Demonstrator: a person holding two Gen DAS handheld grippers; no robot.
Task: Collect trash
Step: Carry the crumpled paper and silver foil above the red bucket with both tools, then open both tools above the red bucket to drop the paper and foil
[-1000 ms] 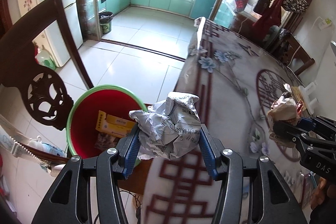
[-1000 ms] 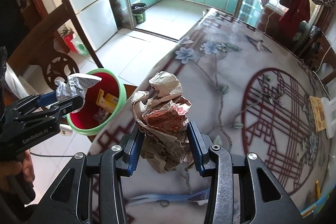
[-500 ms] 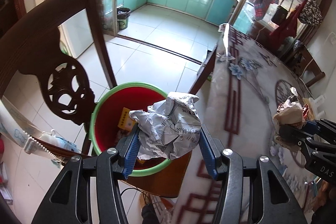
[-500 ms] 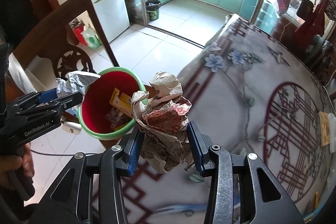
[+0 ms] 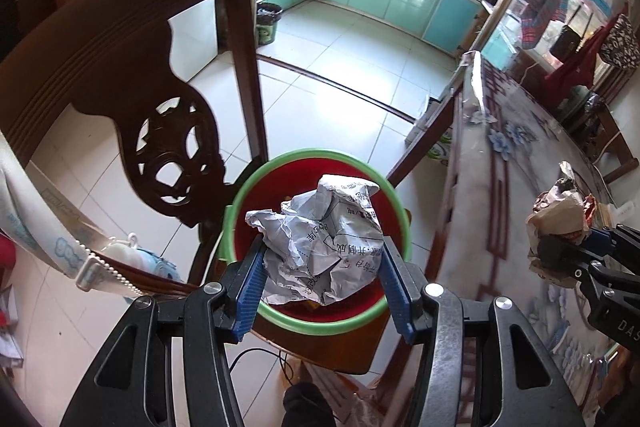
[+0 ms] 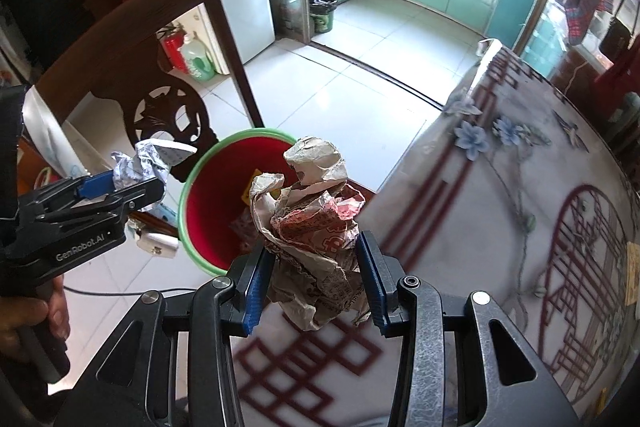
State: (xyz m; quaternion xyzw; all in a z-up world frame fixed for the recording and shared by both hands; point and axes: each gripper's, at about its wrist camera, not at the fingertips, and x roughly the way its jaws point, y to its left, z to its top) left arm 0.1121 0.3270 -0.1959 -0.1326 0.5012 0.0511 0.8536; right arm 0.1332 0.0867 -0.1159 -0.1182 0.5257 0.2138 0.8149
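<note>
My left gripper (image 5: 322, 259) is shut on a crumpled white printed paper ball (image 5: 320, 243), which hangs directly over the red bin with a green rim (image 5: 240, 203). My right gripper (image 6: 316, 267) is shut on a crumpled brown and red paper wad (image 6: 312, 219), held over the table edge beside the bin (image 6: 200, 195). In the right wrist view the left gripper (image 6: 132, 183) carries its white paper ball (image 6: 148, 159) at the bin's left rim. In the left wrist view the brown paper wad (image 5: 560, 215) shows at the right. Yellow packaging lies inside the bin.
The bin sits on a dark wooden chair (image 5: 120, 75) with a carved back. A table with a floral cloth (image 6: 520, 187) lies to the right. White tiled floor (image 5: 340, 59) leads to a teal kitchen. A hand (image 6: 24, 315) holds the left gripper's handle.
Both grippers have moved left, off the table toward the bin. The white paper ball now hangs over the bin's opening; the brown wad has reached the table's edge.
</note>
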